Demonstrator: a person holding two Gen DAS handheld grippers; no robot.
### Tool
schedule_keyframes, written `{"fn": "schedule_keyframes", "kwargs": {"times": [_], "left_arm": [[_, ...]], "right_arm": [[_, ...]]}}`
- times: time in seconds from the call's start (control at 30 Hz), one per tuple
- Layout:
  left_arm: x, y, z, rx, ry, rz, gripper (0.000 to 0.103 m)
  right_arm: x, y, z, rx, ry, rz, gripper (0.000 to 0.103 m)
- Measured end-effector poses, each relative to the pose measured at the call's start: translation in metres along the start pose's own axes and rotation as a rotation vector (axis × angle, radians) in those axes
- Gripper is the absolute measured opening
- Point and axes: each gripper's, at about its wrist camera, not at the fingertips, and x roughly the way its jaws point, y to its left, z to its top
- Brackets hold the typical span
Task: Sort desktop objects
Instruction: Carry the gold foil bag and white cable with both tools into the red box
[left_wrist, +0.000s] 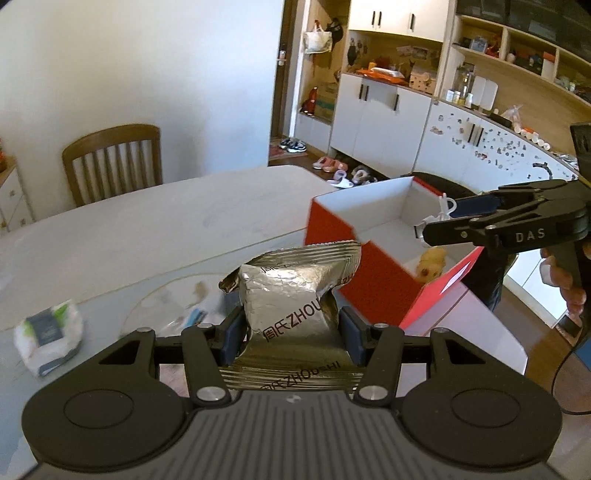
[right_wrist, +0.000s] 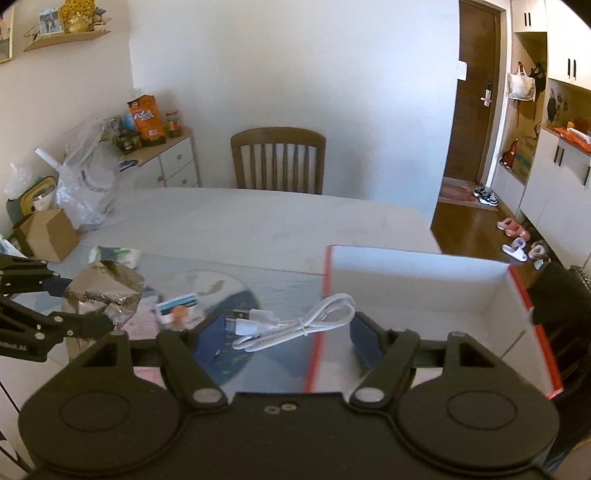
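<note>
Crinkled silver foil snack pouch (left_wrist: 295, 299) clamped in left gripper (left_wrist: 291, 332); coiled white USB cable (right_wrist: 291, 325) pinched in right gripper (right_wrist: 291, 332). Red-and-white open cardboard box (left_wrist: 369, 210) alongside; clear the rim before releasing.

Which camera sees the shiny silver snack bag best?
The left wrist view. There the silver snack bag sits big and central, squeezed between the left gripper fingers, with its printed letters readable. In the right wrist view the bag is small and crumpled at the left edge, partly behind that gripper.
</note>
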Motion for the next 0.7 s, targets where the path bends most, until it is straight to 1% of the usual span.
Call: {"fn": "schedule_keyframes", "kwargs": {"times": [0.33, 0.47, 0.57, 0.7], "left_arm": [[0.036, -0.058, 0.044, 0.066, -0.026, -0.048, 0.054], [0.049, -0.081, 0.062, 0.119, -0.036, -0.07, 0.054], [0.063, -0.095, 0.071, 0.161, -0.027, -0.084, 0.054], [0.086, -0.111, 0.078, 0.188, 0.015, -0.104, 0.054]], "right_arm": [[-0.003, -0.068, 0.008, 0.025, -0.016, -0.041, 0.073], [-0.004, -0.097, 0.009, 0.042, -0.012, -0.06, 0.073], [0.0, -0.113, 0.01, 0.054, -0.005, -0.073, 0.073], [0.008, -0.13, 0.007, 0.076, 0.007, -0.08, 0.073]]}}
